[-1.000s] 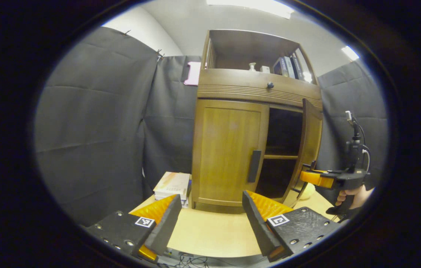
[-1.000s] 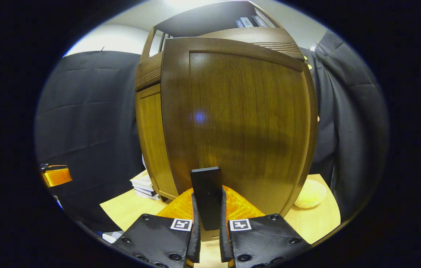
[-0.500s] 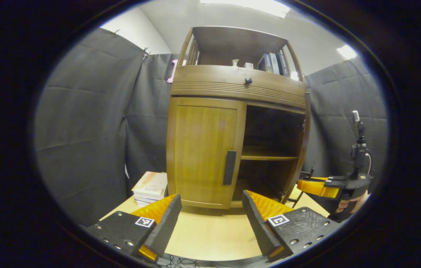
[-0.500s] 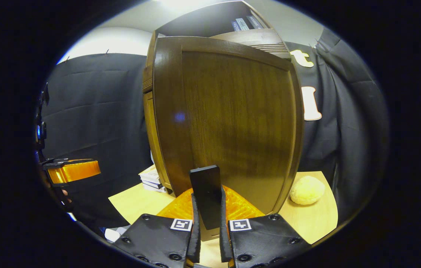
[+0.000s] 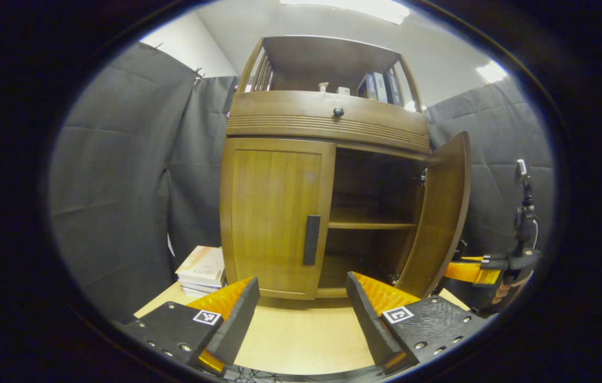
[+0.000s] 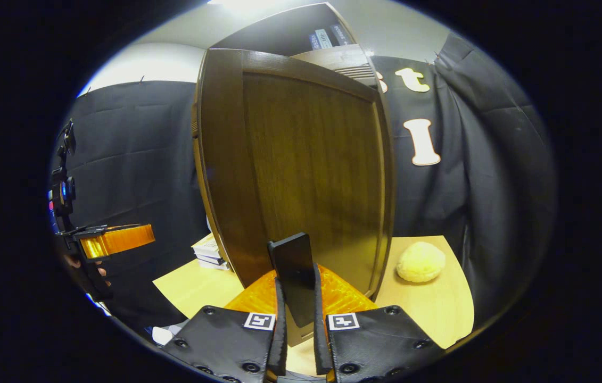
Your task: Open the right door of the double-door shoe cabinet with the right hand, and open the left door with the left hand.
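**Right door swung wide, left door shut**

Fingers of the right gripper pinch the dark handle of the right door, one pad on each side of it. That door stands swung well out from the shoe cabinet; in the left gripper view the right door angles outward on its hinges, baring a dark inside with one shelf across it.

The left gripper hovers over the bench in front of the cabinet with its fingers spread wide and nothing between them. It sits apart from the left door, which is closed flush, its dark upright handle at the inner edge.

A stack of books lies on the bench just beside the cabinet's left side. More books stand on the open top shelf, with a small pale item beside them, too small to tell apart. A drawer knob sits on the band above the doors.

In the right gripper view a pale yellow rounded lump, perhaps a sponge or a bun, rests on the bench near the open door's hinge side. The left gripper appears far off at the left, a hand under it.
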`<state>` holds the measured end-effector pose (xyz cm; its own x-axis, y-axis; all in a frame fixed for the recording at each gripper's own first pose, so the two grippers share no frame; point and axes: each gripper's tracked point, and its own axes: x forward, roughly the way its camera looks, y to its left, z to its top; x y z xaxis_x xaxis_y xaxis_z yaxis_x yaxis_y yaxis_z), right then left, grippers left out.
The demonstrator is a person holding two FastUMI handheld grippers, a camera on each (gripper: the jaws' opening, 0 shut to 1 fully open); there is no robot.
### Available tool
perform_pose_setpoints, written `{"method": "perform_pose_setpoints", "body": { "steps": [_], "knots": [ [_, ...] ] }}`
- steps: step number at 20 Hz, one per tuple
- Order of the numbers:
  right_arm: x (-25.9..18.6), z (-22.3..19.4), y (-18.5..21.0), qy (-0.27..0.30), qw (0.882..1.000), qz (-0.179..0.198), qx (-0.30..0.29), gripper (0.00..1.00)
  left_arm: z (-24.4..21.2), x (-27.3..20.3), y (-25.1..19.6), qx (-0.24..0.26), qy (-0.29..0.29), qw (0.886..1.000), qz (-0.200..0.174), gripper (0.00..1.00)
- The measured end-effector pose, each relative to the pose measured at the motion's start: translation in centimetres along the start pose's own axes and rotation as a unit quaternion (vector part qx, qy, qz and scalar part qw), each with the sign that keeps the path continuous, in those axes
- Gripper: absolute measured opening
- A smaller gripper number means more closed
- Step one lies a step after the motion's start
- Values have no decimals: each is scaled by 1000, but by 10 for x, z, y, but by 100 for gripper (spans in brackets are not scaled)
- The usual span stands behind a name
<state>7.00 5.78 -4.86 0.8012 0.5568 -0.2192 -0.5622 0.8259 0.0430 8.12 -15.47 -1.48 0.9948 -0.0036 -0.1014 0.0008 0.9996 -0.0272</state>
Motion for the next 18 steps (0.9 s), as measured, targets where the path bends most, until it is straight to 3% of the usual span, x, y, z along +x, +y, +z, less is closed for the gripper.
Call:
{"method": "perform_pose_setpoints", "body": {
  "steps": [9, 10, 13, 15, 16, 18],
  "knots": [
    [-17, 1, -43, -5, 999, -46, 13, 22, 1, 2, -45, -11, -2, 1000, -17, 96],
    [-27, 3, -49, -7, 998, -55, 11, 16, 3, 1, -50, -14, -4, 1000, -17, 96],
    [-28, 4, -67, -7, 997, -67, 36, 19, 1, 0, -55, -12, -5, 1000, -6, 95],
    [-30, 3, -67, -6, 997, -56, 57, 7, 0, -5, -66, -6, -5, 1000, 5, 95],
    [-30, 3, -61, -4, 997, -43, 67, 16, -2, -10, -71, -4, -5, 1000, 12, 95],
    [-31, 4, -66, -5, 997, -42, 65, 19, -6, -15, -73, -10, -3, 1000, 23, 95]
  ]
}}
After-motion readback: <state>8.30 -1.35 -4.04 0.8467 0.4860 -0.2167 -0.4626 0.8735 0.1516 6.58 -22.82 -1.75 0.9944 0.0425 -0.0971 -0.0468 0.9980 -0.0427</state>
